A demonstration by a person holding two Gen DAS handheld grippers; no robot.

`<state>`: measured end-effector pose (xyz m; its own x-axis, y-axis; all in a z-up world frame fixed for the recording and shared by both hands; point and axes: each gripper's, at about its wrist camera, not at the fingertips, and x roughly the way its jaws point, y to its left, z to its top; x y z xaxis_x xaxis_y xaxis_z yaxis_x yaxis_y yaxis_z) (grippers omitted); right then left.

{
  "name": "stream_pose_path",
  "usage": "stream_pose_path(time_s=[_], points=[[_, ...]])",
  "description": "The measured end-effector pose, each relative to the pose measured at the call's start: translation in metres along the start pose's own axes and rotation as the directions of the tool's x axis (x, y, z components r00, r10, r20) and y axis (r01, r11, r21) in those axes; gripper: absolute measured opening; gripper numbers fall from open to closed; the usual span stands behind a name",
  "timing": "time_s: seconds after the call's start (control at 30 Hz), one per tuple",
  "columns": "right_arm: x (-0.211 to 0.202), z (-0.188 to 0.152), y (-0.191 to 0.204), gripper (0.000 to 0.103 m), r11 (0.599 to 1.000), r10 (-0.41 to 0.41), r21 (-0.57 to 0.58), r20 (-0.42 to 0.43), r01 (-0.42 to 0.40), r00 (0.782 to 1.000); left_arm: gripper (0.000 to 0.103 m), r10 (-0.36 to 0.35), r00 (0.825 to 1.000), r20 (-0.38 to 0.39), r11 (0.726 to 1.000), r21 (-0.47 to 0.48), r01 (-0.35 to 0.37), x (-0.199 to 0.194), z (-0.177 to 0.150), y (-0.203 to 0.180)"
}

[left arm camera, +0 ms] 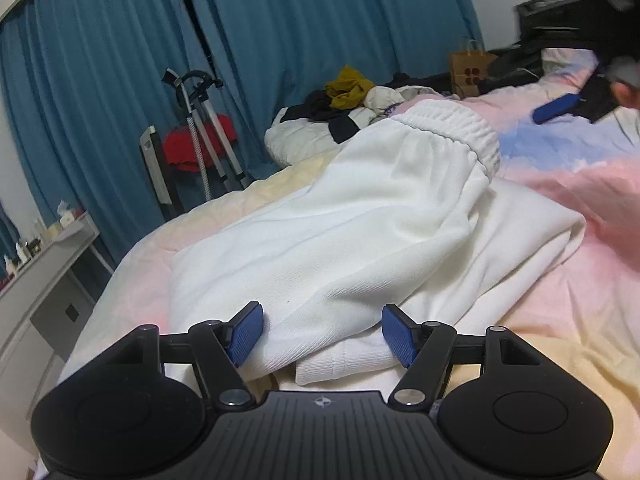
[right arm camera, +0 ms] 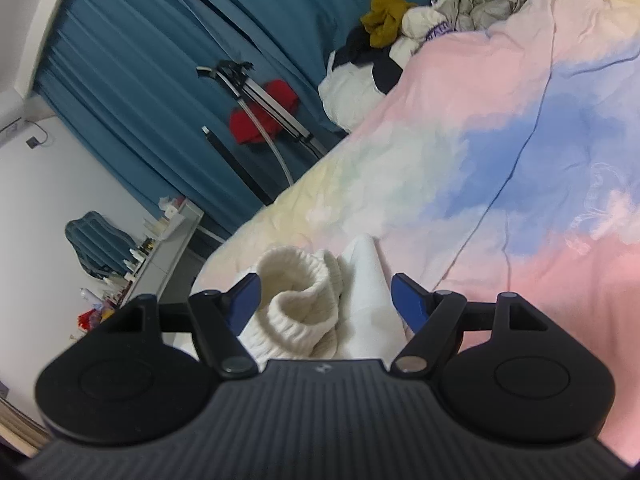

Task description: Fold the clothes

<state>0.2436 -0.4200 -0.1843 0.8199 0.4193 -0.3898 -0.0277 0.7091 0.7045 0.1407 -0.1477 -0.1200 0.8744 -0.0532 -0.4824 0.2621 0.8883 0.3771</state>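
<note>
— Nearest the left lens, what is lying there?

— White sweatpants (left arm camera: 360, 216), with a ribbed cuff (left arm camera: 340, 364) sitting between the spread fingers of the left claw (left arm camera: 322, 334). Neither blue pad is touching cloth firmly; the claw is hovering low over the near edge of the bed (left arm camera: 560, 280).

— And the right claw?

— The right claw (right arm camera: 324, 300) is tilting sideways, jaws wide apart, with a cream ribbed cuff (right arm camera: 300, 304) bunching between them, not pinched. In the left view it is blurring at the far right corner (left arm camera: 560, 108).

— Anything hard to read?

— The waistband (left arm camera: 452, 132) is reaching toward a clothes pile (left arm camera: 352, 108) at the far edge; the pants' lower leg is hiding under the claw body.
</note>
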Motion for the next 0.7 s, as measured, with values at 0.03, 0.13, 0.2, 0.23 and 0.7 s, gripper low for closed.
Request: stream_pose_path(time_s=[0.03,0.13,0.2,0.23,0.7], points=[[0.009,0.003,-0.001,0.075,1.0,0.014,0.006,-0.014,-0.014,1.0,0.068,0.003,1.0,-0.003,1.0,-0.004,-0.003,-0.002,-0.003,0.004],[0.038,0.007,-0.005,0.071,0.996,0.082,0.03,-0.067,-0.08,0.994,0.068,-0.005,1.0,0.0,1.0,0.019,0.005,-0.004,-0.009,0.004],[0.056,0.008,-0.006,0.071,0.993,0.113,0.042,-0.102,-0.109,0.988,0.068,-0.007,1.0,0.002,0.999,0.043,0.007,-0.004,-0.012,0.004],[0.065,0.008,-0.006,0.07,0.992,0.126,0.047,-0.12,-0.121,0.985,0.068,-0.007,1.0,0.002,0.999,0.049,0.007,-0.002,-0.012,0.004],[0.113,-0.003,-0.006,0.026,0.966,0.255,0.097,-0.205,-0.24,0.945,0.072,-0.018,1.0,-0.002,0.999,0.04,0.018,0.022,-0.011,0.004]])
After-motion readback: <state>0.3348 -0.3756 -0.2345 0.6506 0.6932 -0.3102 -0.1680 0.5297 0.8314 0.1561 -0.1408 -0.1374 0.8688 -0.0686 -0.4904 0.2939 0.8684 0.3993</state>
